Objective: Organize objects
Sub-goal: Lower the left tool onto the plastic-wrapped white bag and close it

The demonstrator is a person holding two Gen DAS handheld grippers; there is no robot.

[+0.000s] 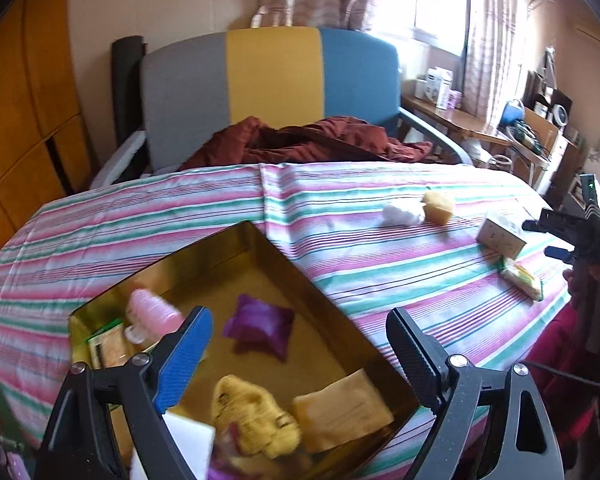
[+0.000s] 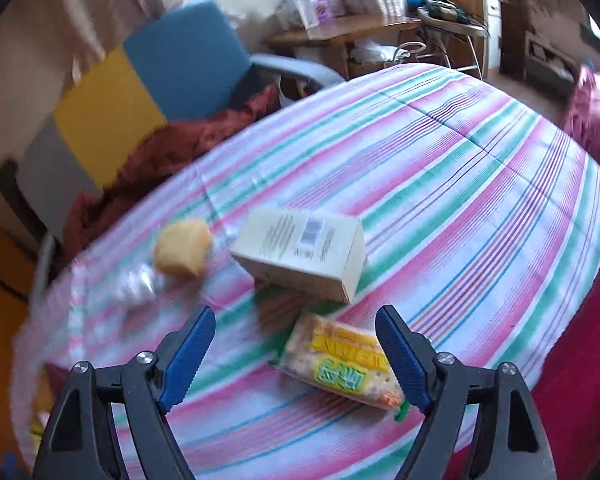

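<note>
While the left gripper [image 1: 300, 344] hangs wide and empty over the gold box [image 1: 284, 248], the right gripper [image 2: 296, 344], also wide, hovers over the cracker packet [image 2: 340, 364] near the bed's [image 2: 480, 168] right edge. This looks like the pick-up step. Next it should lower, straddle the packet and close.

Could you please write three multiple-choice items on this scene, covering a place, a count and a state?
1. Where does the purple satin pouch lie?
A. inside the gold box
B. on the striped cloth
C. on the chair

2. How many items lie loose on the striped cloth?
A. two
B. four
C. six

3. How is the right gripper?
A. shut on the cream carton
B. shut on nothing
C. open, over the cracker packet

Answers: 1 A, the box walls surround it. 2 B: white wad, yellow sponge, cream carton and cracker packet. 3 C, its fingers stand wide apart with the packet between them.
</note>
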